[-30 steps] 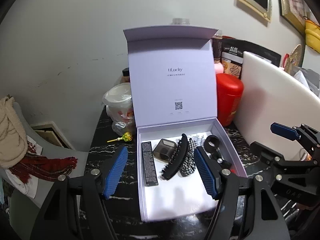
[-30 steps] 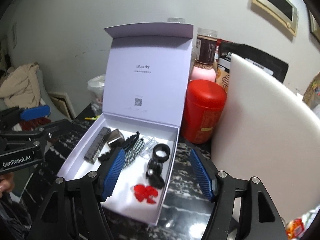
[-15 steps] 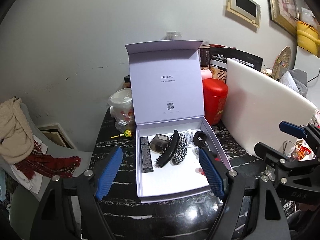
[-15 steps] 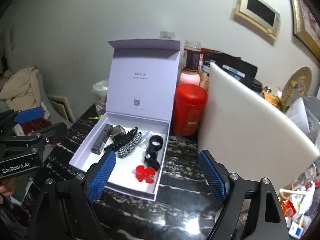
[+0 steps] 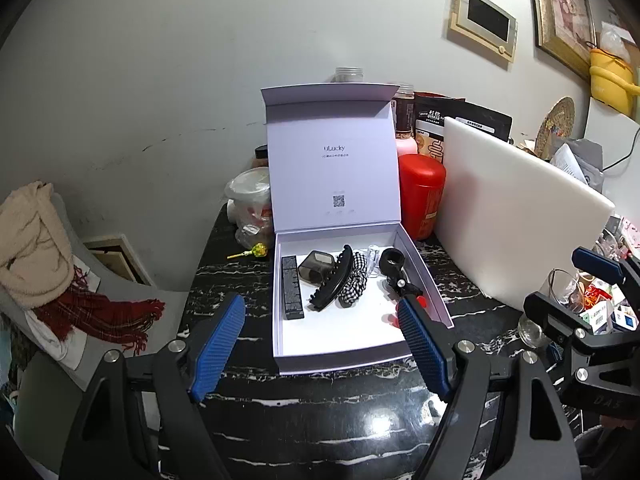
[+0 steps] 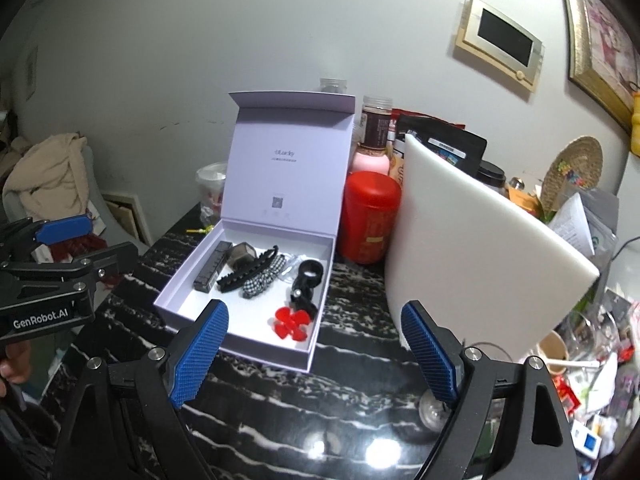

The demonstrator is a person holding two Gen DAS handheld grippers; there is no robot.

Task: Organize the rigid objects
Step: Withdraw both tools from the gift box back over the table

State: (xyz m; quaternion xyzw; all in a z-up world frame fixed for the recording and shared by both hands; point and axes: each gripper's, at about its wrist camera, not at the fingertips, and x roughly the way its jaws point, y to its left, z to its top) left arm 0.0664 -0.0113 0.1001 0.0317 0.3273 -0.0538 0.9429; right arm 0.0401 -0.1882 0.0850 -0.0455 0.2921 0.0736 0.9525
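Observation:
An open white gift box (image 5: 344,350) (image 6: 176,292) stands on the black marble table with its lid upright. Inside lie a black bar (image 5: 291,287), a smoky square case (image 5: 316,267), a black claw clip (image 5: 332,284) (image 6: 248,267), a checked scrunchie (image 5: 354,282), a black ring clamp (image 5: 394,270) (image 6: 306,280) and a red clip (image 6: 290,320). My left gripper (image 5: 320,340) is open and empty, held back from the box's front edge. My right gripper (image 6: 316,344) is open and empty, near the box's front right corner.
A red canister (image 5: 422,196) and a leaning white board (image 5: 512,216) stand right of the box. Jars and packets line the wall behind. A bagged cup (image 5: 250,208) and a lollipop (image 5: 256,251) lie left. A glass (image 5: 560,292) and clutter sit far right. A chair with clothes (image 5: 36,240) is left.
Both grippers have pulled back and up from the box, so it looks smaller and more of the table shows. Nothing in the box has moved.

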